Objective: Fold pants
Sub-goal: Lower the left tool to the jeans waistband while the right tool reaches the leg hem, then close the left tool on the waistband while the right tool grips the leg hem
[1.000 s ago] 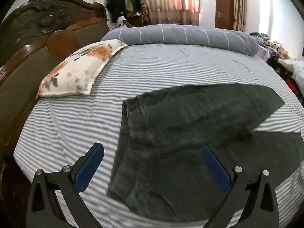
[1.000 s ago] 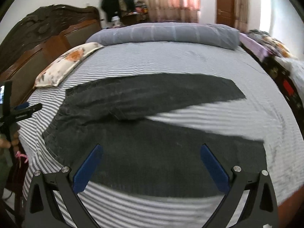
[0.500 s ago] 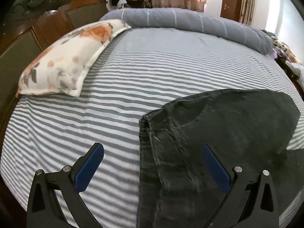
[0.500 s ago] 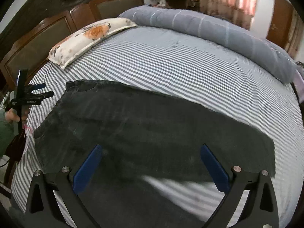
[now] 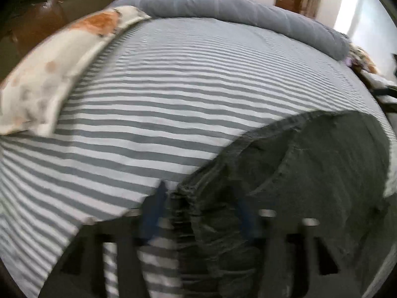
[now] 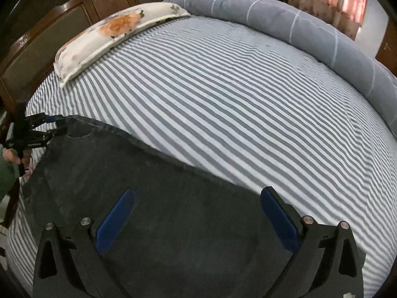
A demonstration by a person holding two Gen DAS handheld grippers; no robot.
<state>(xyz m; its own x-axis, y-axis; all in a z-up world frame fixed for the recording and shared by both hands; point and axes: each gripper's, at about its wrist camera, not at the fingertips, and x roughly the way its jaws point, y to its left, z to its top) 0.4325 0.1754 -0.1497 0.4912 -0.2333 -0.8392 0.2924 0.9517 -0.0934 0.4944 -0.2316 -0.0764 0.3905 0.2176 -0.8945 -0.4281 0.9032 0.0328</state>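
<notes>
Dark grey pants (image 6: 173, 198) lie flat on the striped bed sheet (image 6: 235, 99). In the left wrist view their waistband corner (image 5: 193, 186) is bunched up between the blurred blue pads of my left gripper (image 5: 199, 208). Its jaws are closing around that corner, and a gap still shows on both sides of the fabric. The right wrist view shows the left gripper (image 6: 55, 125) at the far left, at that same corner. My right gripper (image 6: 197, 213) hovers open over the middle of the pants, with only flat cloth below its fingers.
A floral pillow (image 6: 116, 29) lies against the wooden headboard (image 6: 49, 37). A rolled grey duvet (image 6: 285, 22) runs along the far side of the bed. A person's hand (image 6: 10, 155) holds the left gripper at the bed's left edge.
My left gripper has dropped to the waistband corner and its jaws have narrowed around it. The right gripper has swung left along the pants, still open.
</notes>
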